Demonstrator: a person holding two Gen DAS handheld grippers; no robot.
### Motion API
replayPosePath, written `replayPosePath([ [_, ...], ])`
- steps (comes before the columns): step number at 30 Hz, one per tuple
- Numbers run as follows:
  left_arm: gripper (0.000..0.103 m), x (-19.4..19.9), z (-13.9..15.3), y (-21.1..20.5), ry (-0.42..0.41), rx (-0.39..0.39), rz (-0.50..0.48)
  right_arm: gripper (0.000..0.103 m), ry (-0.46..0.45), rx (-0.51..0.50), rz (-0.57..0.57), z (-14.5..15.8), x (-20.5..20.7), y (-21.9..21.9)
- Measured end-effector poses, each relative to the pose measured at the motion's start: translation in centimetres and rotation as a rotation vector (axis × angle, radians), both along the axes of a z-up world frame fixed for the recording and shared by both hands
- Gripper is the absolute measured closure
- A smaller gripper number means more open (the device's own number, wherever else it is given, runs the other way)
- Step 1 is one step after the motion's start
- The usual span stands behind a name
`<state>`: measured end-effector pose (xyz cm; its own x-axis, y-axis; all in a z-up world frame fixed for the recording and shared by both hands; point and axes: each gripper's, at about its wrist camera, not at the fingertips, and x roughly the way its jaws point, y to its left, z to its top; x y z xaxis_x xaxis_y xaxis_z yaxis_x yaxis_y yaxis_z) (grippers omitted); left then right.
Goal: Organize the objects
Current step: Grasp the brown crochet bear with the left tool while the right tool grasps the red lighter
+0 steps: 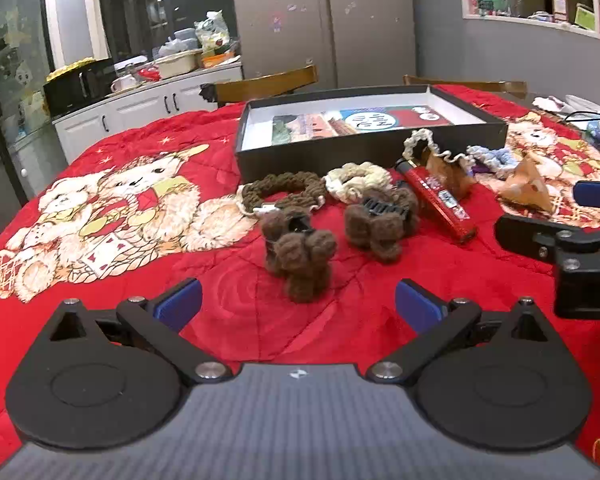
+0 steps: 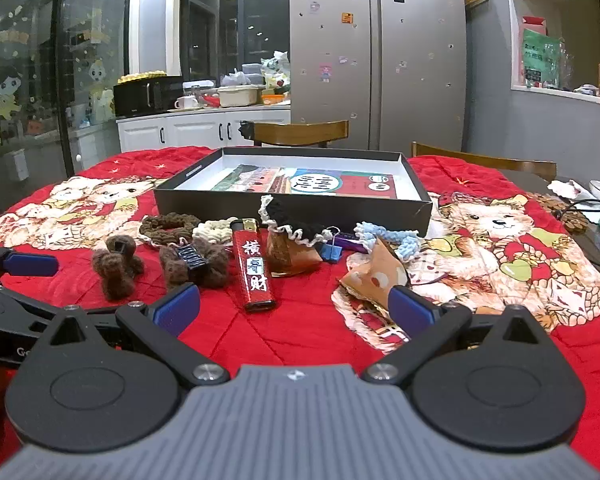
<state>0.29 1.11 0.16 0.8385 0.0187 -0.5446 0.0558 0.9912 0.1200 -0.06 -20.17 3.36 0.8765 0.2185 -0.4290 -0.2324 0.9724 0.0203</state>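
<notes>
Both tongs hang spread wide and empty above the tabletop, which is covered by a red quilted cloth printed with teddy bears (image 1: 148, 200). The left tongs (image 1: 298, 306) point at a fuzzy brown claw hair clip (image 1: 300, 254) standing just ahead of their blue pads, and a second fuzzy brown clip with a black toothed claw (image 1: 380, 220) lies just to its right. Behind these two, a dark brown crocheted scrunchie (image 1: 284, 192) and a cream crocheted scrunchie (image 1: 356, 180) rest side by side, touching, close to the front wall of a shallow black cardboard box (image 1: 340, 152) with a white interior and printed cards on its floor. A red lighter with white Chinese characters (image 2: 252, 268) lies lengthwise on the cloth to the right of the second clip, its black cap toward the box. Beyond it, a black scrunchie with a white ruffled edge (image 2: 292, 220) leans against the box's front wall, above a small brown wedge-shaped packet (image 2: 288, 256). A light blue crocheted scrunchie (image 2: 392, 236) sits further right, and an orange paper wedge with pale spots (image 2: 376, 276) lies just beside the right finger of the right tongs (image 2: 294, 306). Wooden chair backs (image 2: 300, 132) stand past the far edge.
</notes>
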Motion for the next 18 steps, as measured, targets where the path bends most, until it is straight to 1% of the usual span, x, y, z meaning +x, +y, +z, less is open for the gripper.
replayPosePath([
  [6,0.0,0.0,0.3,0.5,-0.028,-0.052,-0.029,0.0,-0.011,0.05,0.054,0.2,-0.2,-0.3],
  [9,0.0,0.5,0.4,0.9,-0.005,-0.076,-0.016,0.0,-0.001,0.064,0.052,0.2,0.1,-0.4],
  [11,0.0,0.7,0.5,1.2,-0.001,-0.077,0.015,0.0,0.018,0.089,0.066,0.3,0.5,-0.6],
  [13,0.0,1.1,0.5,1.7,0.019,-0.096,0.026,0.0,0.037,0.114,0.058,0.2,1.1,-0.8],
  [15,0.0,1.7,0.3,2.1,0.054,-0.121,0.02,0.002,0.069,0.094,0.046,0.1,1.7,-0.5],
  [18,0.0,2.3,0.1,2.9,0.083,-0.173,0.024,0.005,0.084,0.081,0.036,0.0,2.4,-0.1],
])
